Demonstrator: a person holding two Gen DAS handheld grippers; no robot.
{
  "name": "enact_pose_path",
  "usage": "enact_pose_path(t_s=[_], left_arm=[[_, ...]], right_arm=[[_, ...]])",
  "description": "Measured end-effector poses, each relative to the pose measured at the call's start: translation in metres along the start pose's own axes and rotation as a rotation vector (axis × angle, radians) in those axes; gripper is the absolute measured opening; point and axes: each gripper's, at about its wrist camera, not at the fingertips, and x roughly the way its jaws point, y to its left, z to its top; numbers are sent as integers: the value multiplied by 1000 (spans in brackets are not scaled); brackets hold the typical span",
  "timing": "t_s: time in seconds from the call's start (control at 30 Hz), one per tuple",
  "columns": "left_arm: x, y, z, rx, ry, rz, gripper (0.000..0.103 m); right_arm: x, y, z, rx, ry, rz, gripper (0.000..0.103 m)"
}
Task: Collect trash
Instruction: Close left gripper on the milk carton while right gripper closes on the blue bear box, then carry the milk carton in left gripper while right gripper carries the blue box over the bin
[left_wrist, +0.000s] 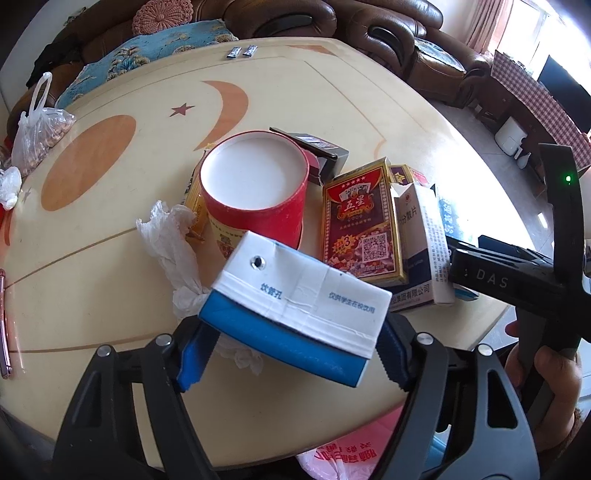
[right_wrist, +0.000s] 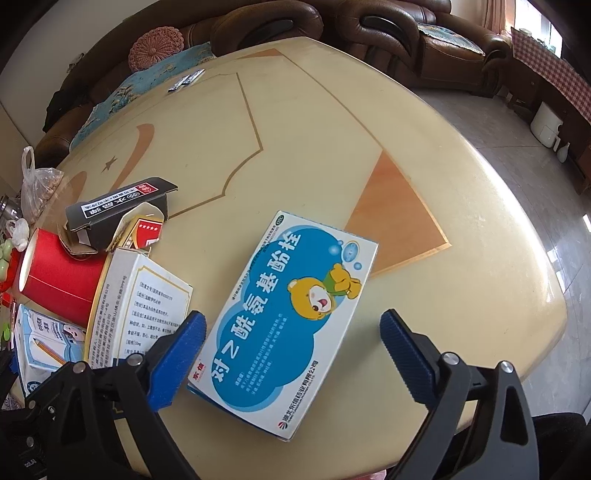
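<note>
From the left wrist, the left gripper (left_wrist: 295, 350) clamps a blue-and-white milk carton (left_wrist: 295, 295) printed 饮管孔 above the table (left_wrist: 110, 258), ready for bagging. From the right wrist, the right gripper (right_wrist: 291, 354) straddles a bear-printed medicine box (right_wrist: 291, 317) reading 对乙酰氨基酚栓, jaws wide, right pad clear.

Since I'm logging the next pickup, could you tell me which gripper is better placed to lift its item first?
Left: the left gripper already touches the milk carton on both sides; the right gripper only straddles the medicine box.
</note>
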Motion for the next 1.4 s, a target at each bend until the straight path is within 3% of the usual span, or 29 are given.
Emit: enact_pose_path(t_s=[0.07, 0.2, 0.37, 0.43, 0.53, 0.57, 0.63, 1.0, 1.4], left_arm=[[0, -1, -1, 0, 3, 1, 74], [-1, -3, 0, 1, 4, -13, 74], [-3, -3, 2, -2, 3, -28, 74], [-4, -4, 2, -1, -6, -36, 74], [-5, -5, 2, 2, -13, -46, 73], [-6, -6, 1, 3, -13, -45, 73], [-7, -7, 0, 8, -12, -44, 73], [-20, -5, -4, 2, -45, -66, 73], [-33, -7, -5, -6, -51, -41, 73]], right_arm=[[-1, -1, 2, -1, 6, -2, 85], [-4, -2, 5, -17, 7, 3, 65], [0, 0, 11, -79, 49, 0, 65], [3, -2, 15, -89, 72, -8, 75], [4, -1, 17, -108, 72, 0, 75], [4, -1, 17, -110, 68, 2, 75], [1, -1, 17, -123, 65, -10, 63], [-6, -4, 15, -142, 10, -29, 62], [-25, -10, 15, -139, -23, -17, 62]])
